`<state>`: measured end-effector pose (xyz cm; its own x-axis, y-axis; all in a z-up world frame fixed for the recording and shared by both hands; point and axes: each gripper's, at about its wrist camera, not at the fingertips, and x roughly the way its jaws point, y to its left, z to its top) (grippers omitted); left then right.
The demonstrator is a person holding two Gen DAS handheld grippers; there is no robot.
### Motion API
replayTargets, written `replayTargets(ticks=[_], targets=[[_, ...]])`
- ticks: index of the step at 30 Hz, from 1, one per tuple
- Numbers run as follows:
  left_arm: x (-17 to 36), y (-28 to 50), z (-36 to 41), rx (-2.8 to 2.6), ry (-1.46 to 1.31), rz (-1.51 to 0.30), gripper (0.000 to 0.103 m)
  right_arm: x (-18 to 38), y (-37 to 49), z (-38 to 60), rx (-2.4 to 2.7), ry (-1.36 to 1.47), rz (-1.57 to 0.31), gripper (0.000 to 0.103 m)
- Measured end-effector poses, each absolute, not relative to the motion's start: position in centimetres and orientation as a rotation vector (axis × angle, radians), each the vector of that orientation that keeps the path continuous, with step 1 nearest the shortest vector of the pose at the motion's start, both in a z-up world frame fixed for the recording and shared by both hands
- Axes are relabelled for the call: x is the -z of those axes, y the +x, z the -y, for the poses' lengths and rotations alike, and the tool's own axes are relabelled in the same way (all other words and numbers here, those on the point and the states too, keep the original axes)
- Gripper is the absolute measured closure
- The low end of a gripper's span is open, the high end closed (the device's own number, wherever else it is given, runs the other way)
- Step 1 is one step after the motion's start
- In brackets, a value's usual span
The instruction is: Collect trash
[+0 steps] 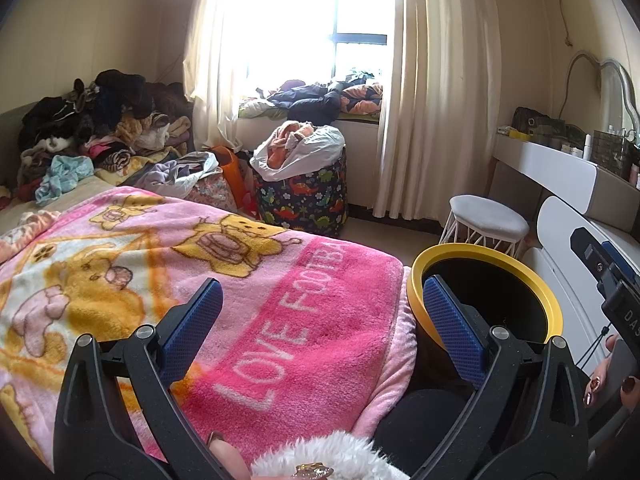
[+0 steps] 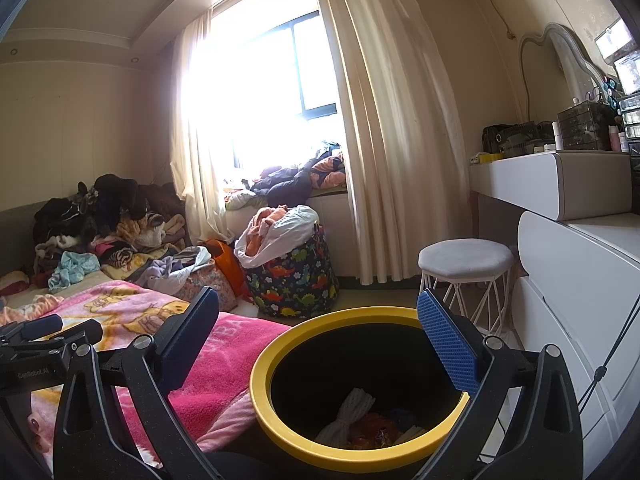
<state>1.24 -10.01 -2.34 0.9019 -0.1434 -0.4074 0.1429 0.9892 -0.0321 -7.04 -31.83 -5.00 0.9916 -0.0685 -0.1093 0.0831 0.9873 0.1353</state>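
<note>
Right gripper [image 2: 318, 344] is hovering wide open and empty over the yellow-rimmed bin [image 2: 280, 344], trash [image 2: 360, 420] lying inside. Left gripper [image 1: 322, 324], also spread empty, is sitting above the pink blanket [image 1: 280, 320]; judgement: locate next scrap before closing.

The right gripper [image 2: 318, 340] hangs with its jaws wide apart above the yellow-rimmed bin [image 2: 280, 420], which holds white and orange trash [image 2: 360, 420] and stands beside the pink blanket [image 2: 216, 376].

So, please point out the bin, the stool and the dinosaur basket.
bin [image 2: 280, 432]: right wrist view, yellow rim at front left.
stool [image 2: 466, 256]: right wrist view, grey seat.
dinosaur basket [image 2: 296, 284]: right wrist view, printed side.
</note>
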Motion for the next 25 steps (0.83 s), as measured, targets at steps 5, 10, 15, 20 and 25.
replayTargets(ticks=[5, 10, 15, 20, 25], targets=[[2.6, 1.5, 9.8, 0.148, -0.016, -0.438, 0.011, 5.1, -6.8, 31.4, 0.066, 0.138, -0.123, 0.006], [2.8, 2.0, 8.4, 0.08, -0.033, -0.468, 0.011, 4.0, -6.2, 29.7, -0.014, 0.131, -0.148, 0.006], [2.9, 1.6, 2.7, -0.022, -0.104, -0.499, 0.011, 1.9, -3.9, 23.6, -0.23, 0.093, -0.203, 0.006], [4.2, -0.3, -9.2, -0.358, -0.164, -0.557, 0.011, 2.1, -0.8, 9.3, -0.615, -0.031, -0.382, 0.006], [8.1, -3.3, -23.2, -0.769, -0.266, -0.721, 0.011, 8.5, 1.5, -8.0, -0.915, -0.187, -0.741, 0.006]])
